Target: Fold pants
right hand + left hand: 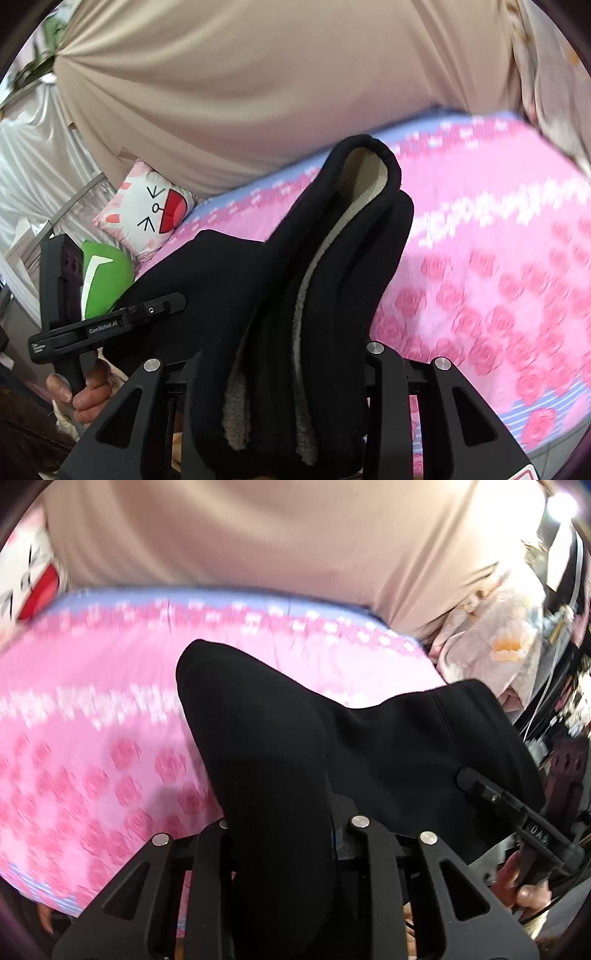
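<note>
Black fleece pants hang bunched between both claws above the pink rose-print bedsheet. Left gripper is clamped on a fold; cloth covers its fingertips. Right gripper pinches the grey-lined waistband, its tips likewise buried. Bedsheet blurred; the pants' lower part is cut off.

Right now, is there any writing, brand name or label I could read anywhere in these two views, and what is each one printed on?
"GenRobot.AI": white letters on the side of the left gripper, seen from the right wrist view.
"DAS": raised letters, read sideways, on the body of the right gripper, seen from the left wrist view.
Small white print at the rear of the left gripper: too small to read.
Cat-face cushion: a drawn face only, no words.
</note>
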The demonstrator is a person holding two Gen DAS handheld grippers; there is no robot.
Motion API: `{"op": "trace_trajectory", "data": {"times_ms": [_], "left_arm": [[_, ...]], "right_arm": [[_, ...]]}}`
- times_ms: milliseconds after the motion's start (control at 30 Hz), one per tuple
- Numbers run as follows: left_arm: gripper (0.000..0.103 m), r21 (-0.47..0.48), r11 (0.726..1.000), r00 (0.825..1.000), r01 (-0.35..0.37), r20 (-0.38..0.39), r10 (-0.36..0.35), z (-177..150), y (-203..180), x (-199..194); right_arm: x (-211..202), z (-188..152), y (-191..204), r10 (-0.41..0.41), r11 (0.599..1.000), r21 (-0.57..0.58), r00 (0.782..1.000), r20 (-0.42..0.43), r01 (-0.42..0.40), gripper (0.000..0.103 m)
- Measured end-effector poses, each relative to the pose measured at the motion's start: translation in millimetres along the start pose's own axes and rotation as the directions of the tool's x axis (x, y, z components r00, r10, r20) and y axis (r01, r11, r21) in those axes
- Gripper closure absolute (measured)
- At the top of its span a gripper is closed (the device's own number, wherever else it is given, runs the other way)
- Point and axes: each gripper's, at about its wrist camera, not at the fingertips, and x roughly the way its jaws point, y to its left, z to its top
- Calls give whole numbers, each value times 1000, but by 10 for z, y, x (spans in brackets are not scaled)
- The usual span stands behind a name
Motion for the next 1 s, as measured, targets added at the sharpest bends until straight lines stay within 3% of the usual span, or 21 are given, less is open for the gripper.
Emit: {"op": "trace_trajectory", "data": {"times_ms": [200,333,533,800,1000], "left_arm": [[80,95,994,984,-58,174,41,239,-260,-495],[80,127,988,957,-91,285,52,487,-365,-753],[79,171,973,901,-154,429,68,951,-473,-980],[79,163,955,825,-247,553,119,1614,-568,-890],[78,130,950,795,-285,585,159,2087,-414,-450]], "right_arm": [[-335,265,297,-10,994,-104,992,124,23,71],[-497,568,497,11,985,-171,975,221,27,71],[-617,1046,666,55,972,-235,941,334,27,71],[-362,1734,705,81,962,-268,900,428,42,70],[104,2146,497,97,968,-251,892,441,20,70]]}}
